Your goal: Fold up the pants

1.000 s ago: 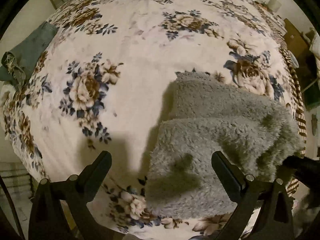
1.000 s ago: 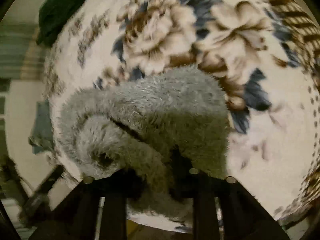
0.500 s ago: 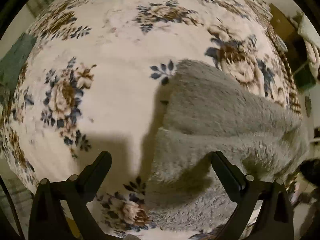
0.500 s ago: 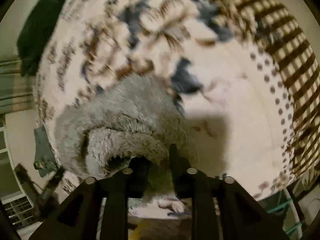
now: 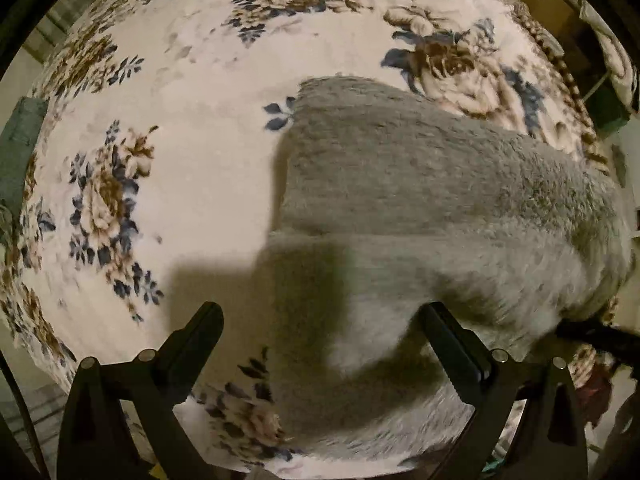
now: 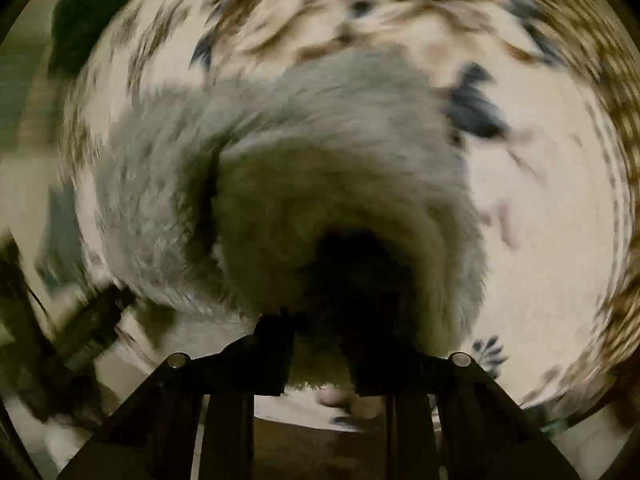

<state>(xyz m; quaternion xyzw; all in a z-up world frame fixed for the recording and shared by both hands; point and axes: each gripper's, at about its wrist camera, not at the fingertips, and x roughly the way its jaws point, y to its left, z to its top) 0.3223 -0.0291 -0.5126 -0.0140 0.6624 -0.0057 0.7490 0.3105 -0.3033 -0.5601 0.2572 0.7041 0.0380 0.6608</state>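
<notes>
The fluffy grey fleece pants (image 5: 420, 208) lie folded at centre-right on the floral blanket (image 5: 200, 184). Right gripper (image 6: 316, 356) pinches their edge; left gripper (image 5: 320, 336) hovers spread. Soft, floppy, probably light: grip the corners.

Pants (image 5: 420, 208): thick grey fleece, long shaggy pile, matt, looking soft and fuzzy in both views. Bed blanket (image 5: 208, 168) under them: plush cream cloth with printed brown and blue flowers, short nap, matt, showing a woven-looking brown check band along its right edge. Left hand-held gripper (image 5: 320, 344): black plastic fingers, slightly glossy, with small shiny metal screw heads at the base. Right hand-held gripper (image 6: 320, 344): same dark plastic, metal screw heads glinting, fleece pile bulging around its closed fingers. Right view is blurring.
</notes>
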